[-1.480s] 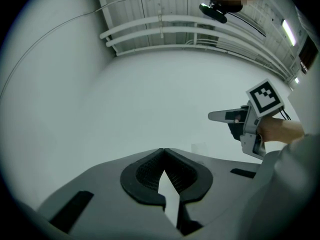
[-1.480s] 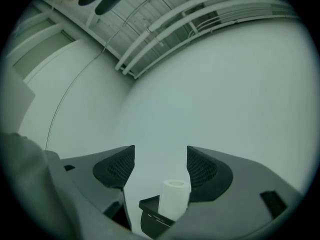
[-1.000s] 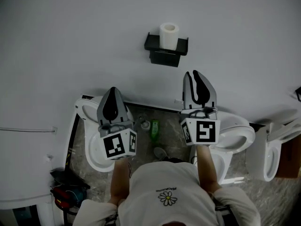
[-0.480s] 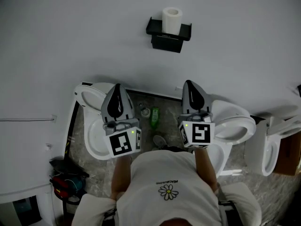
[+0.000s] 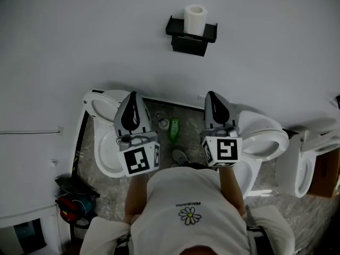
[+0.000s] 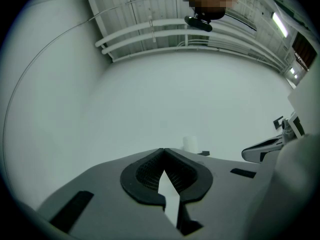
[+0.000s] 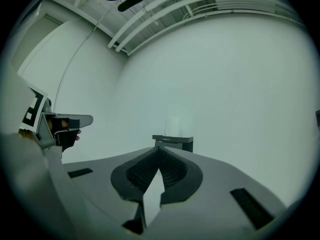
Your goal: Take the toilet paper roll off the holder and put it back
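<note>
Two grippers hang in front of us, well apart from the wall. The left gripper (image 5: 132,101) has its grey jaws pressed together, the ribbed black pads meeting at the tip with nothing between them. The right gripper (image 5: 213,100) is likewise closed and empty. Each carries a white cube with black square markers at its rear.

The toilet paper roll (image 5: 195,19) is a soft white cylinder with a hollow core. It stands upright on the holder (image 5: 191,36), its long axis vertical and its open end facing up. The holder is a matte black, boxy shelf fixed to the smooth white wall. Neither gripper touches the roll or the holder.

Below the grippers we see glossy white toilet bowls (image 5: 109,158) with rounded rims. A green bottle (image 5: 174,131) stands on the mottled stone floor (image 5: 186,122) between them.

A second ago the right gripper reached higher toward the holder with its jaws apart. It has now drawn back level with the left one, and its jaws have closed. The roll sits on the holder as before.
</note>
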Action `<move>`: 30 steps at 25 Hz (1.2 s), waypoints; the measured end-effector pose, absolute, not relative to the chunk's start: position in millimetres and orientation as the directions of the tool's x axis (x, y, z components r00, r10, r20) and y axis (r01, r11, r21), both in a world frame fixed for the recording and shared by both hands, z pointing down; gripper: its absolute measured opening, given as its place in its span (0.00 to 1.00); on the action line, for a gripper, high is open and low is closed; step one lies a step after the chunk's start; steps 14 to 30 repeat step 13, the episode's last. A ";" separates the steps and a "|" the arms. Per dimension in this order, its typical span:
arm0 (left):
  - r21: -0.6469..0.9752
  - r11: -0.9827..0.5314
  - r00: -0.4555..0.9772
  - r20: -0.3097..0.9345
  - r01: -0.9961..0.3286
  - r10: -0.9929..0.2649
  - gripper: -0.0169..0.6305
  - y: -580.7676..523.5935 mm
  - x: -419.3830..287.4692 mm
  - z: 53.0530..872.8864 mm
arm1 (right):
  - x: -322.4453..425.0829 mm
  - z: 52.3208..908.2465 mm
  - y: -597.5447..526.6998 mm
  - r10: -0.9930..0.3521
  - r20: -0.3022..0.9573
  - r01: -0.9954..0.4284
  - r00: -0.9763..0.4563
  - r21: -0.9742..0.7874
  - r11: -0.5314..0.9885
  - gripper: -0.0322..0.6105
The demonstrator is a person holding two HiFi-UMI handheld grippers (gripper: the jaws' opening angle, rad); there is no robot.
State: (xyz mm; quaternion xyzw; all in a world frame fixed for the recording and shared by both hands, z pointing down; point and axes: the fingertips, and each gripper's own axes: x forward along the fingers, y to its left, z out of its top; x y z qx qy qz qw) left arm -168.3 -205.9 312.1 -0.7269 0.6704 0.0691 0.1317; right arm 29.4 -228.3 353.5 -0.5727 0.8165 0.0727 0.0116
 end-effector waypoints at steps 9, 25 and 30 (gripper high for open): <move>-0.088 -0.051 0.073 -0.272 -0.995 -0.959 0.05 -206.3 -176.5 313.7 | 30.2 358.5 -229.7 -0.938 -0.082 -0.939 -0.337 0.107 0.328 0.06; -0.093 -0.046 0.070 -0.275 -0.995 -0.959 0.05 -206.8 -180.7 314.0 | 30.4 360.8 -229.3 -0.940 -0.077 -0.940 -0.332 0.107 0.323 0.06; -0.093 -0.046 0.070 -0.275 -0.995 -0.959 0.05 -206.8 -180.7 314.0 | 30.4 360.8 -229.3 -0.940 -0.077 -0.940 -0.332 0.107 0.323 0.06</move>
